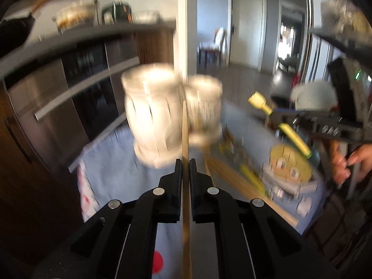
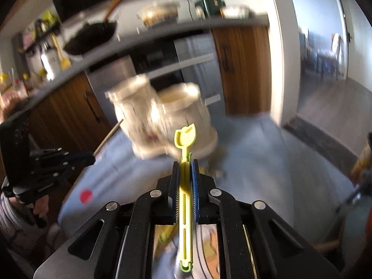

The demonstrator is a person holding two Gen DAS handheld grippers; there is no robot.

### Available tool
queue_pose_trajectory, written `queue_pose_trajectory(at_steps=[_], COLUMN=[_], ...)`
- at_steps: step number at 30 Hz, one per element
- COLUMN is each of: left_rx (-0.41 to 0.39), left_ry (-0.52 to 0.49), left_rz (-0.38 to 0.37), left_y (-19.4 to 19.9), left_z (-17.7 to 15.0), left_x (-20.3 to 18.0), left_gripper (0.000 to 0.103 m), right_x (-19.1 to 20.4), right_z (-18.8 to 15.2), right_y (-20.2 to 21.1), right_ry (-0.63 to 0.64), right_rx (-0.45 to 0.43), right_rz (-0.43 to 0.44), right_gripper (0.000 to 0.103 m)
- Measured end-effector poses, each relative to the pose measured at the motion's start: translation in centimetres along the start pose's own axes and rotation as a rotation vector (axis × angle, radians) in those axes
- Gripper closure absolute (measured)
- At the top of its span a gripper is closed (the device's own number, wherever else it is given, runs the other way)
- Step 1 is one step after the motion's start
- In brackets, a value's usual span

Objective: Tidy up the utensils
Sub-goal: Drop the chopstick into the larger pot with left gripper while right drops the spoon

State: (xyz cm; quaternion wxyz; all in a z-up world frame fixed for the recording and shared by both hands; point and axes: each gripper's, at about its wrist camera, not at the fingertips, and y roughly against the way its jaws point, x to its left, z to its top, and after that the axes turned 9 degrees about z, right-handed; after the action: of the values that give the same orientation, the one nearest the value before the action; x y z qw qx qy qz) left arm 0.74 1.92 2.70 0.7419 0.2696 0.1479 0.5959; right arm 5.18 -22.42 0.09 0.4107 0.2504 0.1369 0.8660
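Left gripper (image 1: 185, 162) is clamped on a wooden chopstick (image 1: 185, 130); right gripper (image 2: 185, 162) pinches yellow-green tongs (image 2: 185, 139), arms pressed together, near two blurry white holders (image 2: 160, 118), probably utensil cups.

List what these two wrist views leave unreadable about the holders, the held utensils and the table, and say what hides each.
- White holders: motion blur in both views hides their contents.
- Wooden stick in the left gripper: its rear end is cut off by the frame's bottom edge.
- Yellow-green utensil in the right gripper: its type is unclear.
- Utensils on the cloth: blurred beyond counting.
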Motion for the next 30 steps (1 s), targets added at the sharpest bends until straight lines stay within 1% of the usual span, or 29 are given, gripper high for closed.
queue_pose_trajectory(at_steps=[1, 2, 5, 8, 10, 14, 16, 19, 22, 25, 28, 30], left_rx=[-0.054, -0.086, -0.153, -0.213, -0.236, -0.250, -0.259, -0.280, -0.307, -0.330, -0.338, -0.364], left_ry=[0.012, 0.018, 0.045, 0.060, 0.073, 0.129, 0.160, 0.192, 0.217, 0.218, 0.199, 0.188], left_rz=[0.006, 0.016, 0.036, 0.053, 0.063, 0.017, 0.010, 0.025, 0.044, 0.096, 0.135, 0.152], left_y=[0.8, 1.2, 1.2, 0.4, -0.7, -3.4, -4.9, -6.3, -7.3, -8.4, -9.3, -9.3], left_z=[1.2, 2.2, 5.2, 8.5, 10.5, 12.9, 13.5, 14.0, 14.4, 14.4, 13.8, 13.0], left_x=[0.5, 0.7, 1.6, 2.3, 2.5, 3.2, 3.6, 3.8, 3.8, 3.7, 3.4, 3.2], left_gripper=[0.097, 0.097, 0.097, 0.097, 0.097, 0.097, 0.097, 0.097, 0.097, 0.097, 0.097, 0.097], right_x=[0.1, 0.0, -0.2, -1.0, -1.3, -3.0, -3.5, -3.7, -3.3, -2.9, -2.3, -2.0], right_z=[0.8, 1.4, 4.3, 6.9, 7.9, 9.6, 9.9, 9.9, 9.6, 9.2, 8.4, 7.9], right_y=[0.0, -0.1, -0.8, -2.3, -3.2, -5.6, -6.9, -8.5, -9.5, -10.5, -11.3, -11.6], right_ry=[0.000, 0.000, -0.004, -0.058, -0.097, -0.189, -0.223, -0.225, -0.180, -0.136, -0.080, -0.046], right_rx=[-0.027, -0.047, -0.135, -0.181, -0.216, -0.268, -0.280, -0.307, -0.348, -0.361, -0.349, -0.338], right_rz=[0.010, 0.017, 0.047, 0.090, 0.119, 0.156, 0.167, 0.150, 0.092, 0.055, 0.021, 0.006], right_gripper=[0.092, 0.092, 0.092, 0.092, 0.092, 0.092, 0.092, 0.092, 0.092, 0.092, 0.092, 0.092])
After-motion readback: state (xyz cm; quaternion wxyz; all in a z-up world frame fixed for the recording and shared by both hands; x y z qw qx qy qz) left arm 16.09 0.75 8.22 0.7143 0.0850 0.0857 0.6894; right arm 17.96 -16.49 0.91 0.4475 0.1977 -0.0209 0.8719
